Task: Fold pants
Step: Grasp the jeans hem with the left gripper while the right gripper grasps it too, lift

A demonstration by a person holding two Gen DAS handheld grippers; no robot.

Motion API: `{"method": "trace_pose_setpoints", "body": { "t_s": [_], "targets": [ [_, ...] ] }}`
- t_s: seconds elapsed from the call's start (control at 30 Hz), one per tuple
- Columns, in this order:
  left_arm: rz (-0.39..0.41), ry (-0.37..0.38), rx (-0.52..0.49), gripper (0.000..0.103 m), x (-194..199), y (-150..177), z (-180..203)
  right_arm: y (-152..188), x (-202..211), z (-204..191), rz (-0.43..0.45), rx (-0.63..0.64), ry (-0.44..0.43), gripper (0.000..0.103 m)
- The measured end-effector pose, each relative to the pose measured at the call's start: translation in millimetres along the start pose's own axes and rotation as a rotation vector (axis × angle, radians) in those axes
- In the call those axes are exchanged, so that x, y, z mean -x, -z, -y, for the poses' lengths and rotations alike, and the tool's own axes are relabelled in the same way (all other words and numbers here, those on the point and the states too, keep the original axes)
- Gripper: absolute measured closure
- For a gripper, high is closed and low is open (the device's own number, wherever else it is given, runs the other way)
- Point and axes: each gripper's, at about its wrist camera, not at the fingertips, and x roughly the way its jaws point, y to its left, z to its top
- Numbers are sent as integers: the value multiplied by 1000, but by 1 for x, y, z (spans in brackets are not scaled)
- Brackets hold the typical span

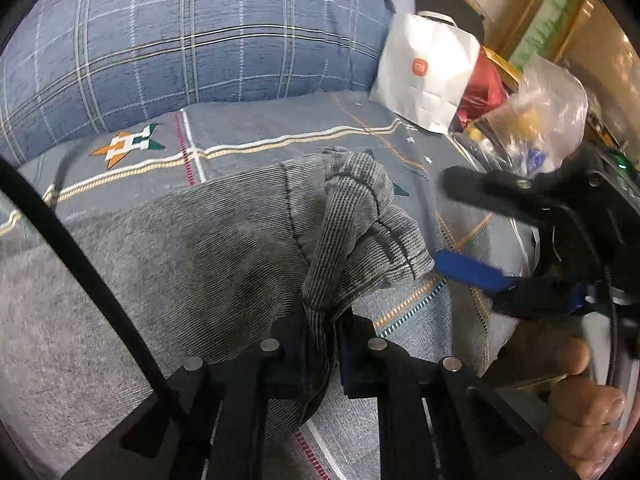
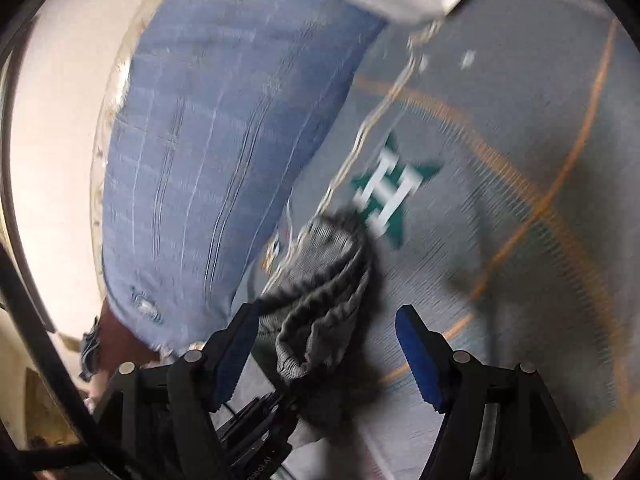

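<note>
Nearest in the left wrist view, the left hand-held gripper [image 1: 322, 344] has its two fingers drawn in tight on a bunched fold of the grey pants [image 1: 224, 256], the cloth squeezed between the pads and rising from them in a crumpled ridge. The rest of the pants spreads flat to the left over the bed [image 1: 280, 128]. To the right, the right hand-held gripper [image 1: 452, 224] reaches in with its jaws wide apart, the lower blue pad [image 1: 468, 270] just beside the raised hem; bare fingers [image 1: 584, 408] of the person show below it at the frame edge. In the blurred right wrist view, the right hand-held gripper [image 2: 326, 344] stands wide open with a gathered edge of the pants [image 2: 320, 280] lying between its fingers [image 2: 420, 356], closer to the left one; whether either pad touches the cloth cannot be told. Beyond the pants, the grey sheet bears a green star [image 2: 394, 188]. Farther back lies a blue plaid pillow [image 1: 192, 32], and to its right a white bag [image 1: 424, 76] and a clear plastic bag [image 1: 540, 112].
</note>
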Motion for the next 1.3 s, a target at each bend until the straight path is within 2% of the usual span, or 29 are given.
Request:
{"method": "trace_pose_setpoints", "body": {
  "t_s": [0.1,0.17,0.3,0.33,0.37,0.4,0.47,0.5,0.6,0.7,0.8,0.97,1.13,1.2,1.3],
  "targets": [
    [-4,17,3,91,-2,3,-1,-5,-27,3,-91,-57,-37,29],
    [3,22,0,91,0,2,0,-21,-48,5,-153,-108,-58,29],
    [9,26,-8,91,3,5,3,-35,-67,4,-182,-118,-58,29],
    [11,27,-8,91,3,6,4,-32,-68,3,-185,-98,-36,33],
    [10,27,-8,91,3,7,4,-29,-68,3,-184,-92,-26,41],
    [10,29,-9,91,2,9,5,-28,-68,3,-182,-90,-23,54],
    [8,38,-3,91,1,11,5,-26,-67,3,-179,-80,-2,63],
    [8,40,-1,91,0,11,7,-26,-68,2,-179,-65,8,75],
    [13,53,1,91,1,11,12,-27,-58,-2,-141,-31,1,83],
    [64,60,11,91,16,9,17,-27,-43,-22,-97,66,-87,84],
    [104,82,33,91,37,7,13,-16,-34,-58,-72,228,-172,83],
    [145,103,49,91,70,24,-15,8,-41,-93,-123,335,-278,84],
    [163,107,131,91,92,36,-53,36,-72,-133,-194,402,-254,84],
    [159,87,135,91,99,42,-66,54,-84,-147,-228,428,-227,84],
    [124,91,121,84,109,58,-92,84,-116,-158,-249,458,-178,84]
  ]
}}
